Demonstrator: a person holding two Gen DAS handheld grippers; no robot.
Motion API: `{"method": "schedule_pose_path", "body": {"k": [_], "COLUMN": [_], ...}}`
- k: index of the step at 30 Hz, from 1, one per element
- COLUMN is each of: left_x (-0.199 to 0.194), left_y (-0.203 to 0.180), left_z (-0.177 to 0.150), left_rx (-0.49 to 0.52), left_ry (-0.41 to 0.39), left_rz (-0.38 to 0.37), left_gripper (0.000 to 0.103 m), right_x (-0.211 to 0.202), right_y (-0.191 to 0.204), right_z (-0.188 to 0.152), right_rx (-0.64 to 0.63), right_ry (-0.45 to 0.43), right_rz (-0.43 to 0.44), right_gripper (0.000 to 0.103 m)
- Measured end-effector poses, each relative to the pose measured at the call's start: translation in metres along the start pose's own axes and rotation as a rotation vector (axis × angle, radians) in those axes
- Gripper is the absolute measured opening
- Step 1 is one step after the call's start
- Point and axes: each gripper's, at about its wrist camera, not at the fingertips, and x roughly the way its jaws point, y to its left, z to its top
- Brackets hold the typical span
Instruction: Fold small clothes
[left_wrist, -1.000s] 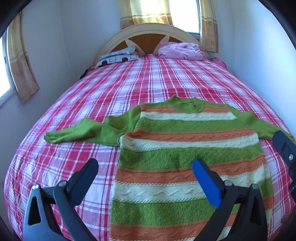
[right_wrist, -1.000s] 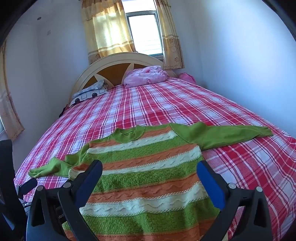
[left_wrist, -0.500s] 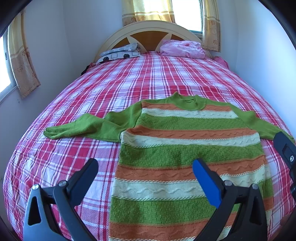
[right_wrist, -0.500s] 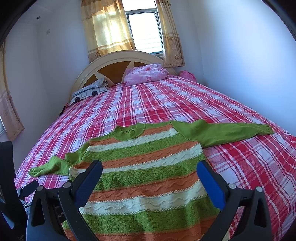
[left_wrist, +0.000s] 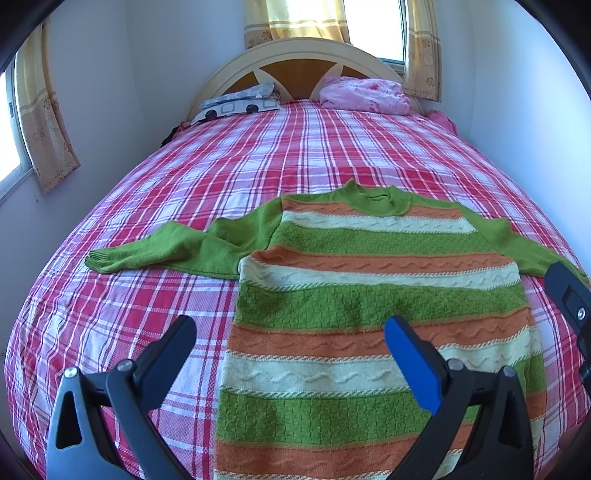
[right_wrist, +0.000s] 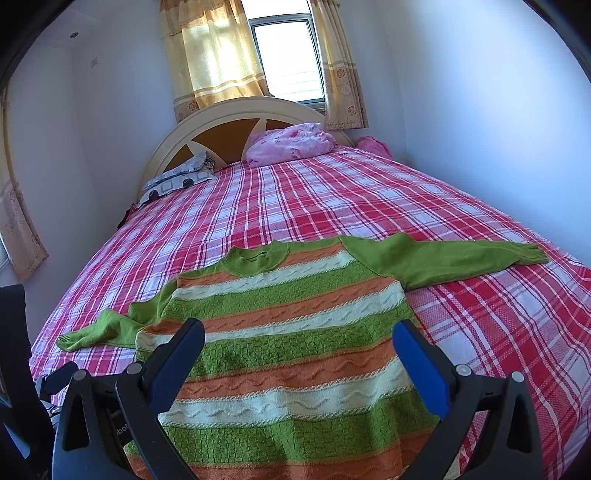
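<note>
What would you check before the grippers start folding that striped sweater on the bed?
1. Striped sweater lies flat, front up: ok.
2. Left sleeve spread out: not ok, bunched near the shoulder.
3. Right sleeve stretched straight: ok.
4. Left gripper open, holding nothing: ok.
5. Right gripper open, holding nothing: ok.
6. Sweater hem in view: cannot tell, cut off below.

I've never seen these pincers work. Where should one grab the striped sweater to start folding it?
Probably a sleeve cuff. The striped sweater lies flat, sleeves spread; the left sleeve's cuff is a thin free edge on the plaid bedspread. The open left gripper could come from the outer side, low, and carry it across the body.
</note>
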Motion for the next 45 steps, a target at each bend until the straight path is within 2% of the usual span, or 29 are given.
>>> {"method": "schedule_pose_path", "body": {"k": [45], "left_x": [0.007], "left_y": [-0.004], "left_z": [-0.001], "left_rx": [-0.003], "left_ry": [0.020], "left_rz": [-0.010], "left_gripper": [0.103], "right_x": [0.013], "right_y": [0.007], "right_z": [-0.002], "right_rx": [-0.033], "right_ry": [0.037], "right_rz": [-0.011], "right_gripper": [0.102]}}
